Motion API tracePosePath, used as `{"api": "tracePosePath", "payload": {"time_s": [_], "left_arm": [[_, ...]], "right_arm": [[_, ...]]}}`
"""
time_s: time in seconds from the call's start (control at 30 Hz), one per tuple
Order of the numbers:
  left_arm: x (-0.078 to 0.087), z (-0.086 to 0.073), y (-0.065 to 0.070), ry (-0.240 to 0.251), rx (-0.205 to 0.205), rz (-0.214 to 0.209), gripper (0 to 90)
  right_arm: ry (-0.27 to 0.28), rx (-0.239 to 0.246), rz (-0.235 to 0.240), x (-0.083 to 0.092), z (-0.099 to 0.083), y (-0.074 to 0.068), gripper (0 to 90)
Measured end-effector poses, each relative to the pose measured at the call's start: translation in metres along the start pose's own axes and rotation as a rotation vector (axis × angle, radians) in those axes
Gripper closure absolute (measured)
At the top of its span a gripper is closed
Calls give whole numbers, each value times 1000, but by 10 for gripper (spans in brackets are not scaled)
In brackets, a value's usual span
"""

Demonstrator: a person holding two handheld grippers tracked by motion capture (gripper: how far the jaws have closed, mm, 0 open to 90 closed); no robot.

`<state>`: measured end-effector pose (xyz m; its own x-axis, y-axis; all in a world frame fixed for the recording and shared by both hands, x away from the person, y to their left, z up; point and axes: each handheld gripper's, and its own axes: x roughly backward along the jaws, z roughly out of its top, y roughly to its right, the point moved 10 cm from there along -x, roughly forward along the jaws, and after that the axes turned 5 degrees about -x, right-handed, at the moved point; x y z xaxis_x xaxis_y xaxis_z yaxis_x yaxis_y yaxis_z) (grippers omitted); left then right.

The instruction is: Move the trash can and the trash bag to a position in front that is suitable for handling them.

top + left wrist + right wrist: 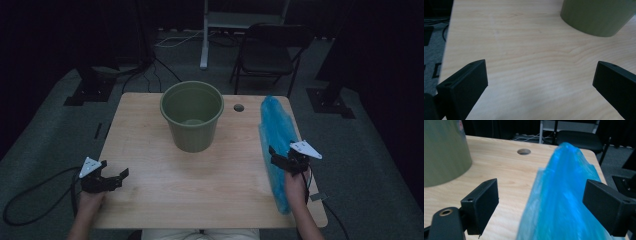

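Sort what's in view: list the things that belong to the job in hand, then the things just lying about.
Job in hand:
blue plastic bag, lying between the open jaws of the right hand-held gripper
green bucket
left hand-held gripper, open over bare table

Lying about:
folding chair
floor cables

dim studio: rig stands (330, 95), folding chair (267, 50).

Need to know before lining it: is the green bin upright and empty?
Upright and apparently empty: the green bin stands on its base on the table, mouth up, its bare bottom showing in the high view.
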<state>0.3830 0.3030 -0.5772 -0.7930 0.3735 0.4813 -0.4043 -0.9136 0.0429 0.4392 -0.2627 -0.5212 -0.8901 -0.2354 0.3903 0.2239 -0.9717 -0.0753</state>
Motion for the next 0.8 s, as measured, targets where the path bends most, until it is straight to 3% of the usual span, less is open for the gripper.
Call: {"api": "tracePosePath", "payload": {"time_s": [0.13, 0.27, 0.4, 0.47, 0.5, 0.57, 0.67, 0.8], "left_arm": [[-10, 7, 4, 9, 3, -12, 3], [-29, 18, 8, 2, -19, -13, 2], [-45, 29, 4, 0, -15, 2, 2], [-45, 29, 4, 0, -15, 2, 2], [-56, 38, 2, 3, -13, 1, 2], [-63, 44, -2, 8, -25, 9, 2], [-73, 54, -6, 30, 5, 16, 2], [-88, 66, -4, 35, 3, 27, 3]], "right_arm": [[4, 8, 8, -10, 6, -6, 129], [14, 28, 2, -27, 17, -15, 129], [9, 26, 15, -40, 22, -22, 129], [9, 20, 18, -43, 24, -24, 129], [16, 14, 22, -49, 28, -26, 129], [33, 14, 16, -54, 33, -28, 129], [43, 12, 11, -64, 40, -31, 129], [38, 14, 14, -79, 45, -39, 130]]}}
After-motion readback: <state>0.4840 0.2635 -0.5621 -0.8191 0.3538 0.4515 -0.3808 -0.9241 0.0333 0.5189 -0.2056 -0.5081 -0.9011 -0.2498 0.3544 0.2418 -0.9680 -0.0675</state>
